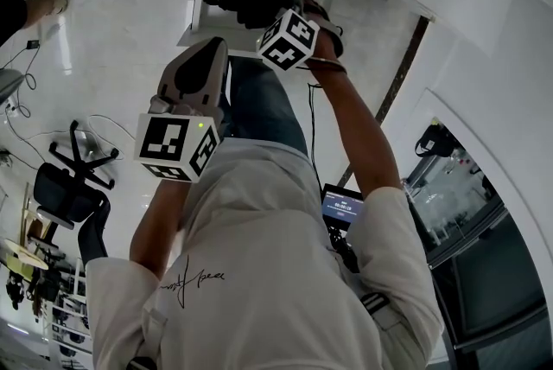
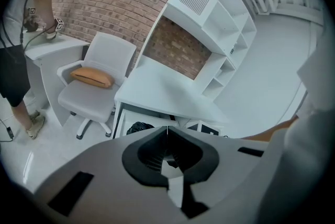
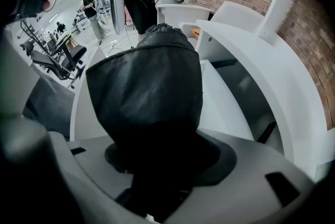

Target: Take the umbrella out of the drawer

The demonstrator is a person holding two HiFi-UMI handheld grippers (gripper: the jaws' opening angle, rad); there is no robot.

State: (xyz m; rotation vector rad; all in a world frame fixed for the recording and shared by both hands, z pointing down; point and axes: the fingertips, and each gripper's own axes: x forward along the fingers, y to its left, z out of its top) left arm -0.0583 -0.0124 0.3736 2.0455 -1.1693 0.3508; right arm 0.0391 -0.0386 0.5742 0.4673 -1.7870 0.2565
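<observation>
Black fabric umbrella [image 3: 149,87] is clamped in the right gripper [image 1: 270,14] fingers, held over the open drawer [image 1: 197,24] and looks mostly lifted out. Left gripper [image 2: 167,131] fingers together, empty. Remaining, I'd say: carry it clear of the table [image 2: 157,89].

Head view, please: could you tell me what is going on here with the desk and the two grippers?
A person stands at a white desk holding a gripper in each hand. The right gripper is shut on a black folded fabric umbrella, held at the open white drawer under the desk. The left gripper is shut and empty, off to the side.
</observation>
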